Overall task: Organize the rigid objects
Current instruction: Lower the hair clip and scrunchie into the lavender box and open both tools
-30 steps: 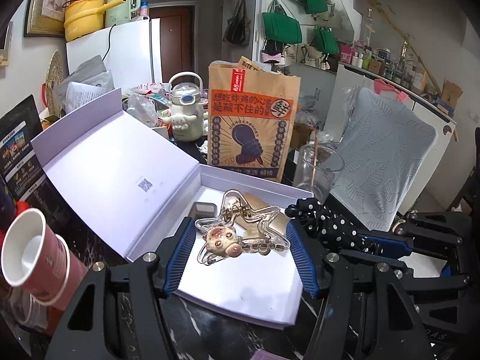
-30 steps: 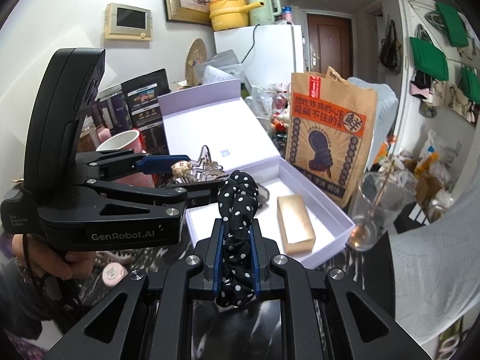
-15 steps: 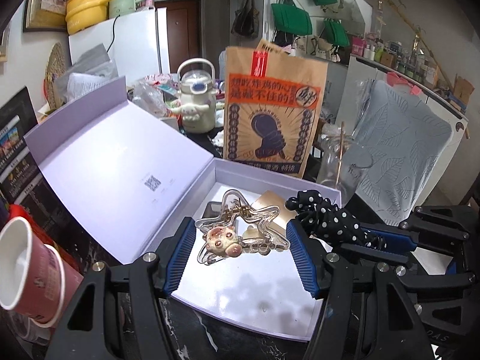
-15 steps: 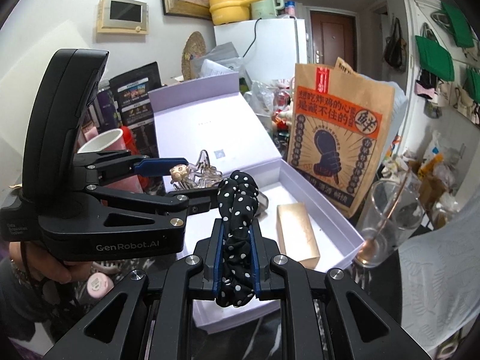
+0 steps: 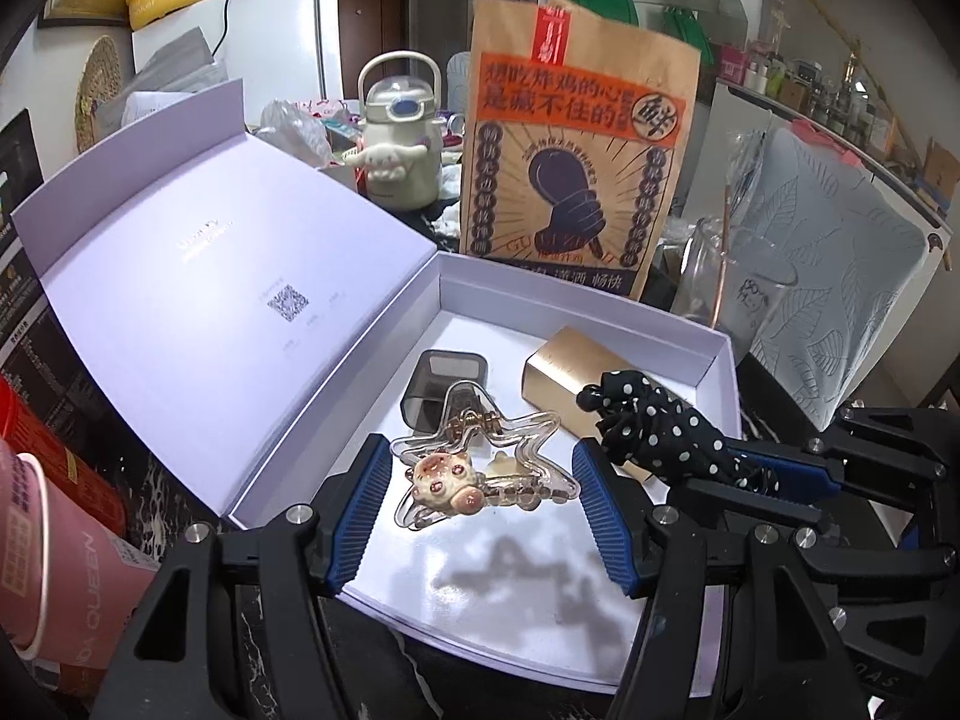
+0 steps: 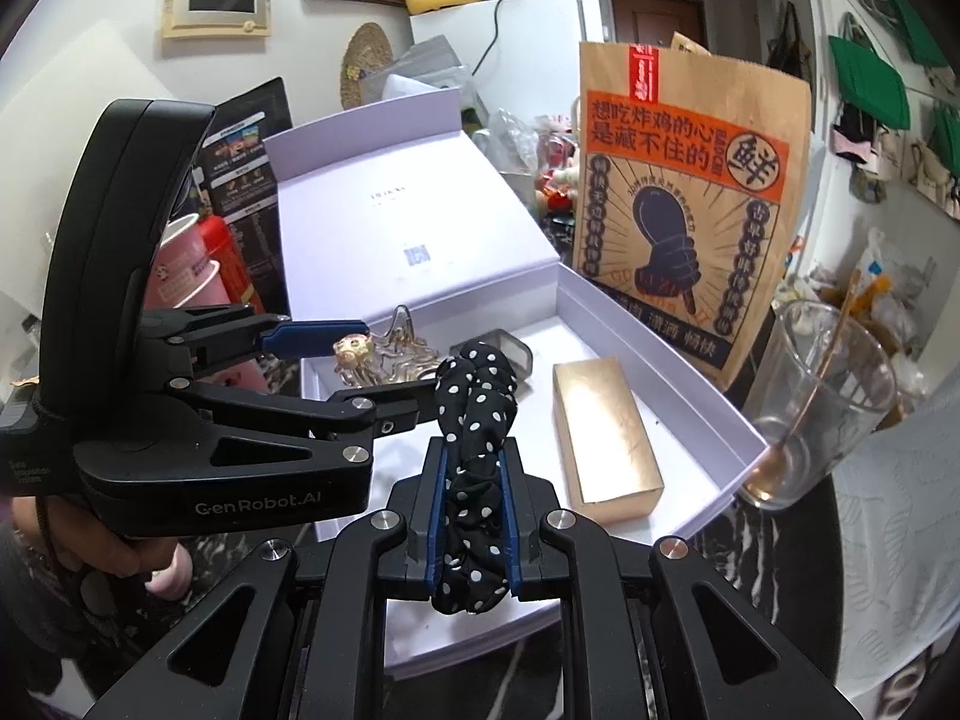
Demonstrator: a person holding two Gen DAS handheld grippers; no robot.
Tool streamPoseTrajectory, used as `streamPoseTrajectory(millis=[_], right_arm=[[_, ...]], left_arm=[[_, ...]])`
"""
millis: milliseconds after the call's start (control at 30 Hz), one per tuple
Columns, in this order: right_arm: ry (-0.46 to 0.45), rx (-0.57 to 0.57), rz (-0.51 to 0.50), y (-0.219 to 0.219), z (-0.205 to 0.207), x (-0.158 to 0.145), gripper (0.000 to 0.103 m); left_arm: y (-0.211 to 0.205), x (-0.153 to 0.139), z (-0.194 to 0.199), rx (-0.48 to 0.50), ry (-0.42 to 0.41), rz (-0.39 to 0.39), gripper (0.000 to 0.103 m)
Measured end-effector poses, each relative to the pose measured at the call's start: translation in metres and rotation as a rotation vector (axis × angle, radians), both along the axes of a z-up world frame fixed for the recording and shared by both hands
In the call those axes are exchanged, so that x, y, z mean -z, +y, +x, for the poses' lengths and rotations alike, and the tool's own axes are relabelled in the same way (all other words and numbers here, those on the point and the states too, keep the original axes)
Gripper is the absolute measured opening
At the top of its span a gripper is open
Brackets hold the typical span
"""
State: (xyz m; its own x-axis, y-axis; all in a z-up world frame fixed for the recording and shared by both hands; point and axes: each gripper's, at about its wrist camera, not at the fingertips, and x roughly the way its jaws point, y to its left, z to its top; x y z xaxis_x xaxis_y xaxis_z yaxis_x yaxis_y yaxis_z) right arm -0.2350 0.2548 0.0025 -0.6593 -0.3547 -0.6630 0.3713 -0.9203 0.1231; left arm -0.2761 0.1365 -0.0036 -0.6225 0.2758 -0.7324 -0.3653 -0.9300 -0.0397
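Over the open white box (image 5: 714, 354), the left gripper (image 5: 483, 480) clamps a clear star-shaped hair clip (image 5: 480, 471) between part-open jaws. Beside it, the right gripper (image 6: 474, 468) is squeezed tight on a black polka-dot scrunchie (image 6: 474, 420). A gold bar (image 6: 606, 426) lies inside the box.

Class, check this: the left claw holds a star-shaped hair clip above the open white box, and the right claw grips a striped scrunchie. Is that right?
Not quite. The right claw grips a polka-dot scrunchie, not a striped one, as the right wrist view shows. The left claw does hold the star-shaped hair clip above the open white box.
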Motion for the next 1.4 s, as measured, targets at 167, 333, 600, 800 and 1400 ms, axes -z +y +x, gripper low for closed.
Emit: streamPoseTrajectory(millis=[167,333,600,800,1400], right_arm=[[-0.022,0.004,-0.007,-0.001,-0.006,0.008,0.015],[-0.047,0.017,0.000,-0.002,-0.011,0.015,0.015],[-0.087,0.031,-0.013,0.001,-0.022,0.027,0.015],[-0.117,0.034,-0.018,0.003,-0.030,0.035,0.015],[-0.155,0.073,0.040,0.005,-0.043,0.048,0.016]], left_arm=[[0.003,0.008,-0.004,0.004,-0.015,-0.020,0.062],[0.007,0.015,-0.009,0.008,-0.032,-0.030,0.062],[0.012,0.024,-0.018,0.023,-0.055,-0.048,0.062],[0.014,0.033,-0.026,0.024,-0.082,-0.063,0.062],[0.016,0.061,-0.050,-0.035,-0.183,-0.153,0.062]])
